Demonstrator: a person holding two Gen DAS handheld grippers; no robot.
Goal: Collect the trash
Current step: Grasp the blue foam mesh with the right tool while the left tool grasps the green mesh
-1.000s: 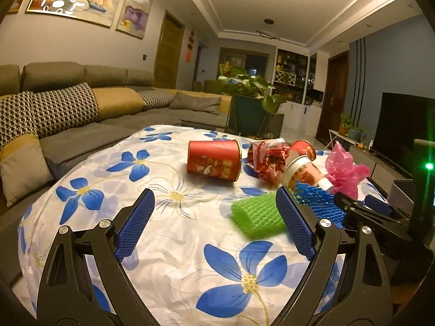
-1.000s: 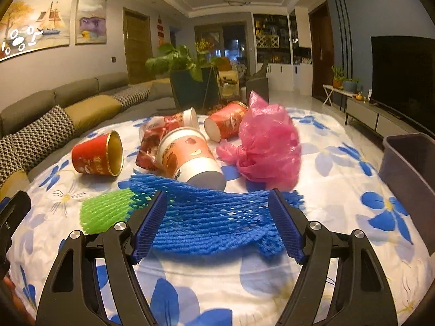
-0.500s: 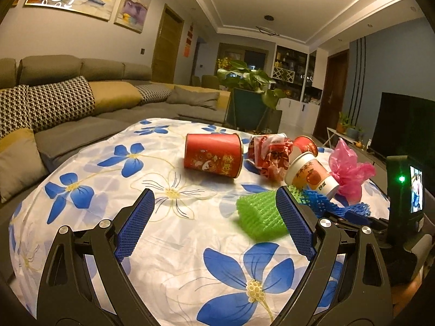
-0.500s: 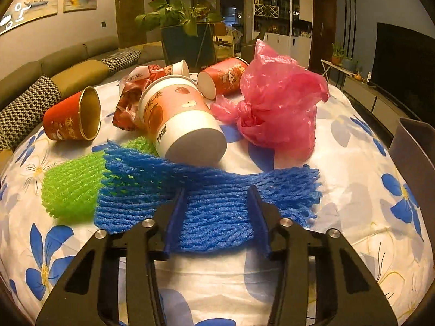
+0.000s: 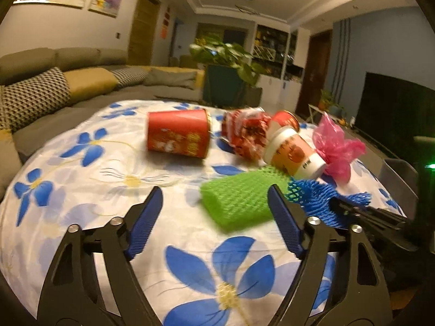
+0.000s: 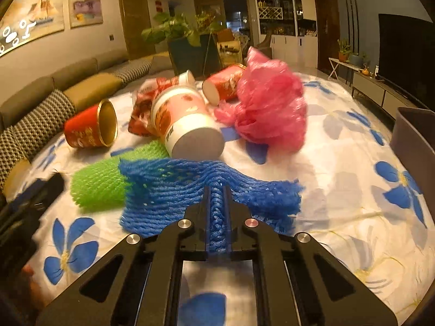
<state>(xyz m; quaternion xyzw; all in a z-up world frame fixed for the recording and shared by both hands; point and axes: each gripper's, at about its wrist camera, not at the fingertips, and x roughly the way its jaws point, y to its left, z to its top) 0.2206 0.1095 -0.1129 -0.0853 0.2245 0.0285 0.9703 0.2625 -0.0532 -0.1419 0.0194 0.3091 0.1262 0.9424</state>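
Note:
Trash lies on a flowered tablecloth (image 5: 114, 187). My right gripper (image 6: 217, 190) is shut on the blue foam net (image 6: 174, 187), pinching its middle. The same blue foam net (image 5: 320, 193) shows at the right of the left wrist view, with the right gripper (image 5: 337, 206) on it. A green foam net (image 5: 239, 201) (image 6: 100, 187) lies beside it. My left gripper (image 5: 214, 209) stands open just short of the green net, nothing between its fingers. Behind lie a white paper cup (image 6: 187, 119) (image 5: 293, 154), a red cup (image 5: 176, 135) (image 6: 89, 130), a crumpled red wrapper (image 5: 247, 133) and a pink plastic bag (image 6: 269, 108) (image 5: 337, 149).
A grey bin (image 6: 413, 141) (image 5: 399, 174) stands at the table's right edge. Another red cup (image 6: 225, 84) lies behind the pink bag. A sofa (image 5: 68, 87) runs along the left, a plant (image 6: 185, 35) stands beyond the table, a television (image 5: 394, 103) to the right.
My right gripper has gone from open around the blue net to shut on its middle. The left gripper has moved forward toward the green net and stays open.

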